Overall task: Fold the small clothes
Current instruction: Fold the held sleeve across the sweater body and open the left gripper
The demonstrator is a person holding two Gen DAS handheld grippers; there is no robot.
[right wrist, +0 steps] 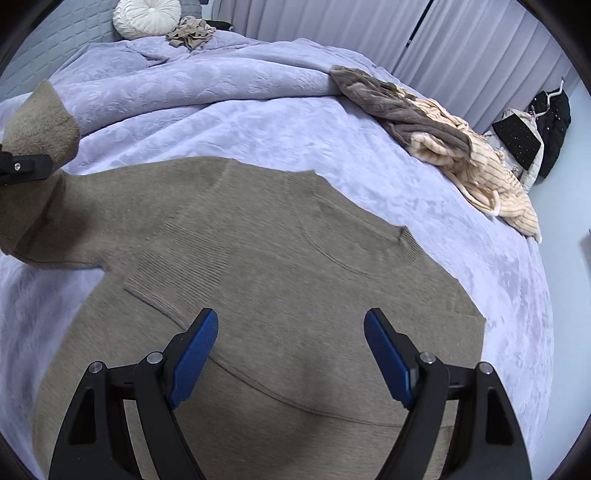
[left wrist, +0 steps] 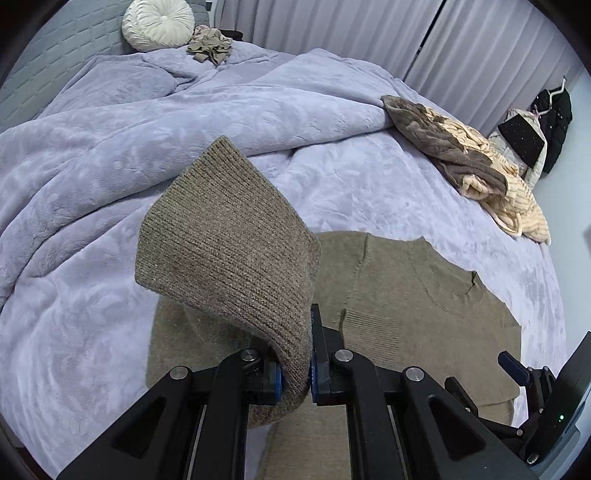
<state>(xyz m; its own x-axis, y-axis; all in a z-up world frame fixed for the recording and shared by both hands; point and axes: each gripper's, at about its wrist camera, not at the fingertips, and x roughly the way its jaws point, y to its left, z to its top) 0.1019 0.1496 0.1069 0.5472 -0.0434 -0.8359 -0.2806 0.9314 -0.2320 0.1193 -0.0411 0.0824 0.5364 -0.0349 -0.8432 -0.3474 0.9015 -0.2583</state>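
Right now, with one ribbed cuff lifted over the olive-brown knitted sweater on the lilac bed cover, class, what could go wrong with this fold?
1. The left hand-held gripper pinches only the edge of the ribbed sleeve cuff; the knit could slip free in mid-carry.
2. The olive-brown knitted sweater lies on a soft plush lilac bed cover, so pulling the sleeve may drag and wrinkle the body.
3. The right hand-held gripper hangs open above the sweater, pinning nothing, so the body may shift.

A bed [left wrist: 110, 155] covered by a rumpled lavender plush blanket [right wrist: 258, 110], a round cream cushion [left wrist: 159, 24] at its grey headboard [left wrist: 55, 55]. Pale pleated curtains [left wrist: 480, 48] hang behind; dark coats [left wrist: 554, 122] hang at right.
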